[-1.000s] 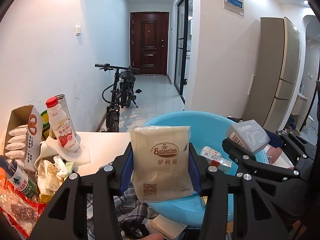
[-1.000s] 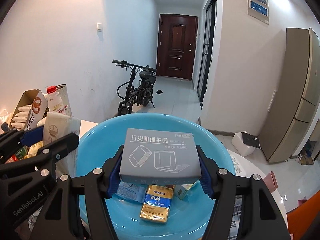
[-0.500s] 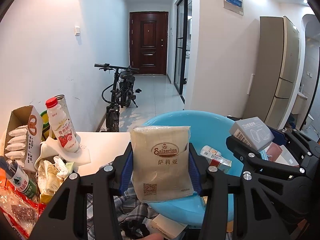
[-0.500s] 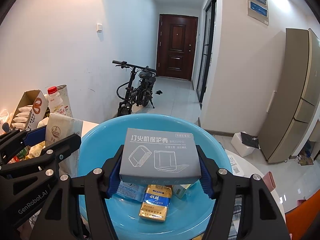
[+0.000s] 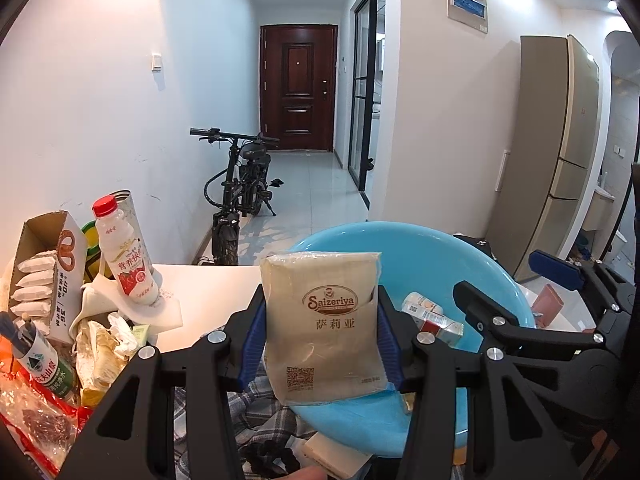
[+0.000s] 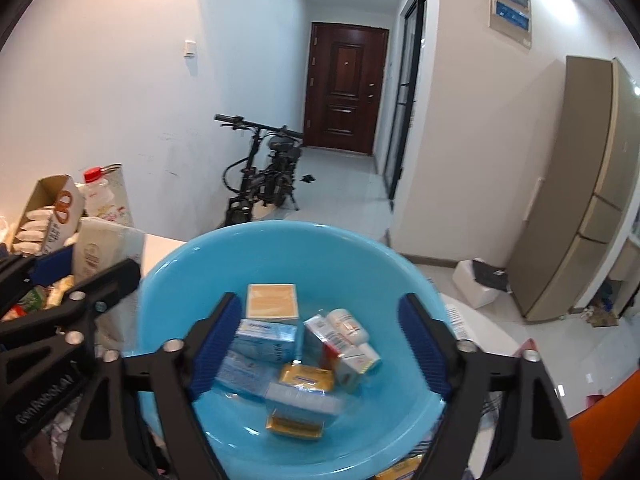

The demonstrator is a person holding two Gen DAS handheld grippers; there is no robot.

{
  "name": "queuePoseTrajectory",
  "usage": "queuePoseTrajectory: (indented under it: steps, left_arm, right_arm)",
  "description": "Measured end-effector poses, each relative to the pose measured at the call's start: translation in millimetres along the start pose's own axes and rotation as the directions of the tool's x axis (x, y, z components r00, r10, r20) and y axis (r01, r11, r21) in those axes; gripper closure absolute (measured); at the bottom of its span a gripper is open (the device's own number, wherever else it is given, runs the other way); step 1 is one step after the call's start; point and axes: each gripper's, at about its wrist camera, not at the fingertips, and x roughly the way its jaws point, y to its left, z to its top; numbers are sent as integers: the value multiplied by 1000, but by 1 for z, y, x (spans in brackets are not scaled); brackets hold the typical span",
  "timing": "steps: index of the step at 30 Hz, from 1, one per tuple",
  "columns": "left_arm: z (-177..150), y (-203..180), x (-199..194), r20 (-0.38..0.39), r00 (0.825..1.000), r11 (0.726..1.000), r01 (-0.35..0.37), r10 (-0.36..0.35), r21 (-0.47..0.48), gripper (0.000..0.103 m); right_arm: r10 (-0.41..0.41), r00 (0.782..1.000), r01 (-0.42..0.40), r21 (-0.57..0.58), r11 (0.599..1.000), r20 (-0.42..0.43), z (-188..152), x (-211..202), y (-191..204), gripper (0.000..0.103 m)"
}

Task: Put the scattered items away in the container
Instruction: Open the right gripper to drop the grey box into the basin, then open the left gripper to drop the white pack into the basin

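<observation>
My left gripper (image 5: 322,344) is shut on a beige Saizeriya packet (image 5: 324,320) and holds it upright at the near left rim of the blue basin (image 5: 404,248). My right gripper (image 6: 320,344) is open and empty above the basin (image 6: 168,280). The grey box (image 6: 302,400) lies blurred inside the basin on top of several small boxes and packets. The right gripper also shows in the left wrist view (image 5: 516,288), open. The left gripper and its packet (image 6: 96,248) show at the left of the right wrist view.
Left of the basin on the white table (image 5: 204,284) stand a drink bottle with a red cap (image 5: 124,256), a cardboard box of sachets (image 5: 44,272), a green-label bottle (image 5: 40,364) and loose wrappers. A plaid cloth (image 5: 256,416) lies under the basin's near side.
My right gripper has opened and let go of the grey box, which has dropped into the basin. My left gripper still holds the packet in the same place.
</observation>
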Motion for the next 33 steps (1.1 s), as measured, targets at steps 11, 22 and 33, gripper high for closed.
queuePoseTrajectory:
  steps: [11, 22, 33]
  left_arm:
    - [0, -4, -2, 3, 1000, 1000, 9, -9, 10, 55]
    - [0, -6, -2, 1, 1000, 1000, 16, -16, 9, 55]
    - [-3, -14, 1, -11, 1000, 999, 22, -22, 33, 55]
  right_arm:
    - [-72, 997, 72, 1, 997, 9, 2, -1, -13, 0]
    - [-100, 995, 100, 27, 995, 13, 5, -2, -22, 0]
    - [-120, 993, 119, 36, 992, 10, 6, -3, -31, 0]
